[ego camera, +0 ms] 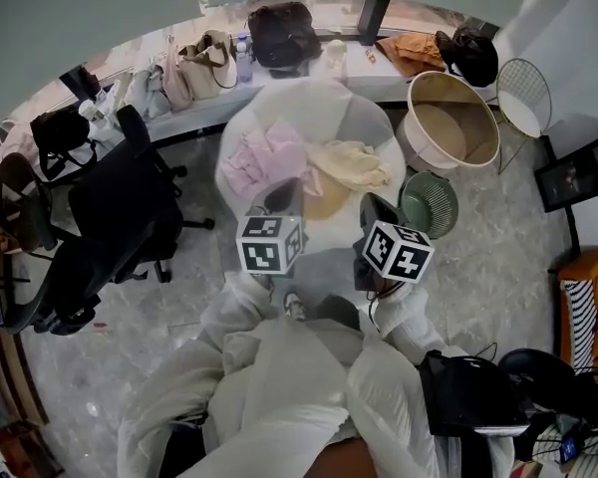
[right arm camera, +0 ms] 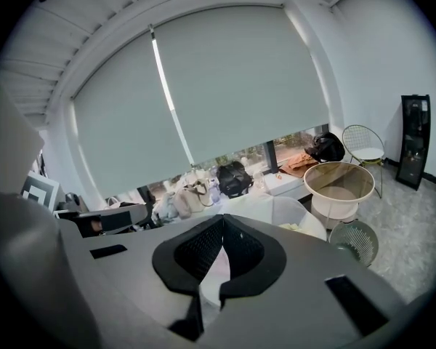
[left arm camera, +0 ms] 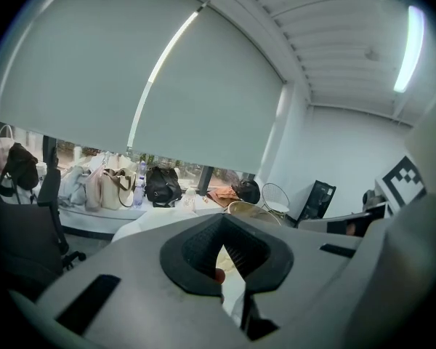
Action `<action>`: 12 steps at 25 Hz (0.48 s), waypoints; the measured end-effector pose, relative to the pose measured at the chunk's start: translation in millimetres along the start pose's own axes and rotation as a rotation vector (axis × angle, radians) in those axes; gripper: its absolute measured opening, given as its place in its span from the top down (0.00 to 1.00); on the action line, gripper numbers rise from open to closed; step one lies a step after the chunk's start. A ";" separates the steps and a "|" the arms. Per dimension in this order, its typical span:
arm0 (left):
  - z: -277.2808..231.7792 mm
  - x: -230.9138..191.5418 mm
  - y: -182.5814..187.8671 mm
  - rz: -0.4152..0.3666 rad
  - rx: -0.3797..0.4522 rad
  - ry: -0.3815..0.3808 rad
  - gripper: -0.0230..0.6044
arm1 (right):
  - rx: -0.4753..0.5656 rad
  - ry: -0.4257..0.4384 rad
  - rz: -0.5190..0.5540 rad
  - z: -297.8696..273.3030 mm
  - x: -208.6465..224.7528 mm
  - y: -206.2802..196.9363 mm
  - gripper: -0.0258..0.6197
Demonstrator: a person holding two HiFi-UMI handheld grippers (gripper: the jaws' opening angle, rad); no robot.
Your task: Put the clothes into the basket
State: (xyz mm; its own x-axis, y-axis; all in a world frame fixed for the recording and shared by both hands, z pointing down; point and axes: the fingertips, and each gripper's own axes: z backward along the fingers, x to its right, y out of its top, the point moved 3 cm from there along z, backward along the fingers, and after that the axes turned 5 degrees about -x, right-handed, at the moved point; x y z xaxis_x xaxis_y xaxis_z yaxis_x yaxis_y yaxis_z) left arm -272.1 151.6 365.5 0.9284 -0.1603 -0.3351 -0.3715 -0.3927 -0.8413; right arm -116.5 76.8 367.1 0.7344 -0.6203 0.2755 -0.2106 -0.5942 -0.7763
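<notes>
Head view: a person in white holds two grippers over the near edge of a round white table [ego camera: 309,98]. The left gripper [ego camera: 279,197] points toward pink clothes [ego camera: 264,157]; the right gripper [ego camera: 379,210] points toward cream clothes [ego camera: 351,163]. Both heaps lie on the table, untouched. The basket [ego camera: 416,147], large and pale, stands on the floor just beyond the table's right side, with a small green wire bin [ego camera: 429,204] beside it.

Left gripper view: the left gripper [left arm camera: 229,267] has its jaws together, gripping nothing.

Right gripper view: the right gripper [right arm camera: 214,267] is likewise closed and empty; the basket [right arm camera: 339,167] sits ahead to the right.

Likely risks: closed jaws would shove the clothes instead of taking them, and a loose garment could trail off the table or land in the green bin.
</notes>
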 end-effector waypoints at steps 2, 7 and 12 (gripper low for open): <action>-4.4 -3.5 -1.3 0.008 -0.013 0.004 0.95 | -0.014 0.000 -0.007 -5.7 0.6 0.9 0.92; -13.1 -13.0 0.9 0.014 -0.014 0.033 0.95 | -0.023 0.032 0.009 -26.0 -0.1 9.0 0.92; -13.4 -30.7 13.4 0.027 0.000 0.089 0.95 | -0.039 0.084 0.037 -52.3 -12.6 26.3 0.92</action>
State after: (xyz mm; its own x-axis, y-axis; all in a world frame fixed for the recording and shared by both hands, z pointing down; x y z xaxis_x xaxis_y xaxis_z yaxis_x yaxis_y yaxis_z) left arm -305.6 139.1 370.2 0.9140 -0.2504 -0.3191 -0.3966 -0.3871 -0.8324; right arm -165.0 42.2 372.8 0.6694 -0.6819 0.2947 -0.2625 -0.5883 -0.7648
